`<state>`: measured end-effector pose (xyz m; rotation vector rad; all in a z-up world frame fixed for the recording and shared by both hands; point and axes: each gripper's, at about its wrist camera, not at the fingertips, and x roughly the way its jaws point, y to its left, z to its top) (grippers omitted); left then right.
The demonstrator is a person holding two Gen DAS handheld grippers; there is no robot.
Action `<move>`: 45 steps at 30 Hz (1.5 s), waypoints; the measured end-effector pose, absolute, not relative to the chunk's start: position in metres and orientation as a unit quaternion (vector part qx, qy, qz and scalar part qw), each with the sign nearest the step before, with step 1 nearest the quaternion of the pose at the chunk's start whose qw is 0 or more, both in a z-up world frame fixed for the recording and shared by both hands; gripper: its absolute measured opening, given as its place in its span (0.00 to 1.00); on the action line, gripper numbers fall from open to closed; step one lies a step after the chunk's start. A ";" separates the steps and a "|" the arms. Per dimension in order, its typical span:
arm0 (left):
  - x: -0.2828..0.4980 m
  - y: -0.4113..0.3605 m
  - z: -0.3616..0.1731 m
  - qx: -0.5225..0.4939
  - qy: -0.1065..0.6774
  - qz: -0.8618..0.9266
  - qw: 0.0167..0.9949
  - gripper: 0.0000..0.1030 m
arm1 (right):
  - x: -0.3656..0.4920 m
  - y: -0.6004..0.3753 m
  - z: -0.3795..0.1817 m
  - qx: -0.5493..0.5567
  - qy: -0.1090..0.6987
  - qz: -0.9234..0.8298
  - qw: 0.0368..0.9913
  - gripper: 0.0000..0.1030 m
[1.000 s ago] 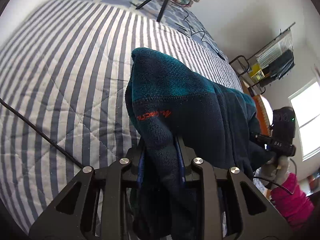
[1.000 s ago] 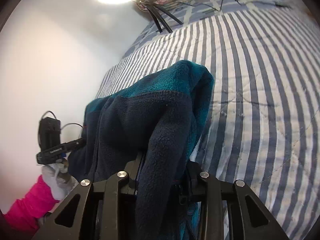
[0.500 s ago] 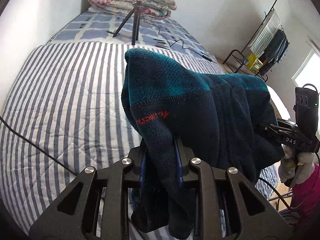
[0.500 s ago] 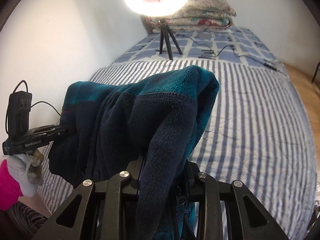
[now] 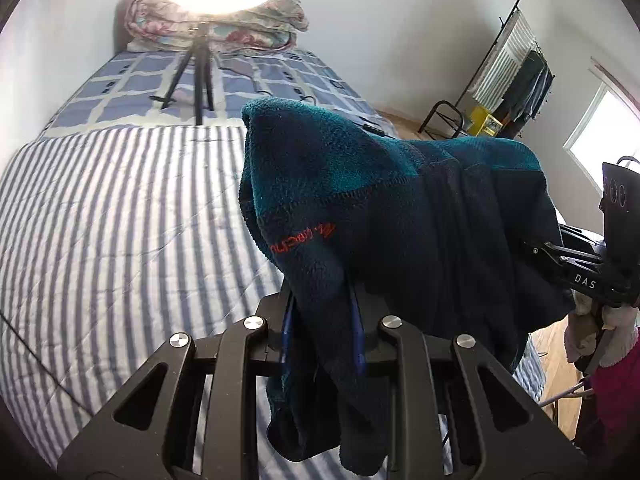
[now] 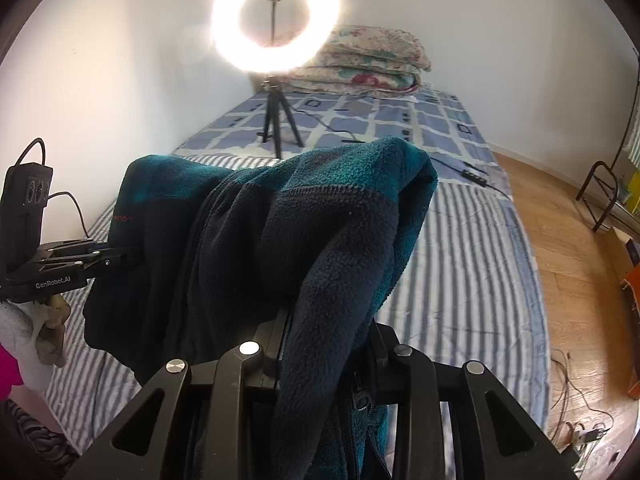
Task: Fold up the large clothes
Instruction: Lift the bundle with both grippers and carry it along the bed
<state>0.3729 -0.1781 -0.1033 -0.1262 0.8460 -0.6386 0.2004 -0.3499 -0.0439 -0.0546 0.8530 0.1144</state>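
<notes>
At the top centre of the right wrist view we see a glowing ring light (image 6: 276, 26) on a black tripod (image 6: 276, 120), which stands on a blue checked sheet (image 6: 400, 128). Behind it, against the wall, lies a folded floral quilt (image 6: 368, 64). A striped bedcover (image 6: 472, 272) fills the middle, with wooden floor (image 6: 568, 264) on the right. In the left wrist view's upper right we see a clothes rack (image 5: 516, 76).

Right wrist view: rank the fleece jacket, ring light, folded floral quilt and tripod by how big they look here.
1. fleece jacket, though nearness to the camera inflates it
2. ring light and folded floral quilt, too close to call
3. tripod, smallest
</notes>
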 end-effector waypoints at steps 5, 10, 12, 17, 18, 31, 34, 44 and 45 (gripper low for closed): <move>0.404 -0.228 -0.101 -0.054 0.393 -0.326 0.858 0.21 | 0.223 -0.390 -0.043 -0.023 0.409 0.031 0.912 0.27; 0.445 -0.275 -0.105 -0.049 0.383 -0.345 0.855 0.20 | 0.259 -0.442 -0.047 -0.001 0.407 0.008 0.913 0.27; 0.464 -0.295 -0.108 -0.047 0.379 -0.350 0.855 0.20 | 0.275 -0.461 -0.049 0.006 0.406 -0.001 0.914 0.27; 0.505 -0.341 -0.120 -0.043 0.381 -0.350 0.855 0.20 | 0.317 -0.497 -0.060 -0.002 0.412 -0.021 0.911 0.27; 0.514 -0.350 -0.124 -0.043 0.383 -0.350 0.854 0.20 | 0.324 -0.504 -0.062 -0.005 0.414 -0.023 0.910 0.27; 0.596 -0.415 -0.139 -0.058 0.388 -0.349 0.851 0.20 | 0.419 -0.575 -0.080 0.012 0.419 -0.035 0.907 0.27; 0.607 -0.425 -0.144 -0.061 0.391 -0.347 0.850 0.20 | 0.435 -0.583 -0.086 0.010 0.421 -0.037 0.906 0.27; 0.627 -0.434 -0.160 -0.069 0.401 -0.346 0.845 0.20 | 0.469 -0.597 -0.113 0.002 0.435 -0.033 0.900 0.26; 0.627 -0.435 -0.159 -0.074 0.401 -0.347 0.845 0.20 | 0.470 -0.599 -0.113 0.001 0.437 -0.033 0.899 0.26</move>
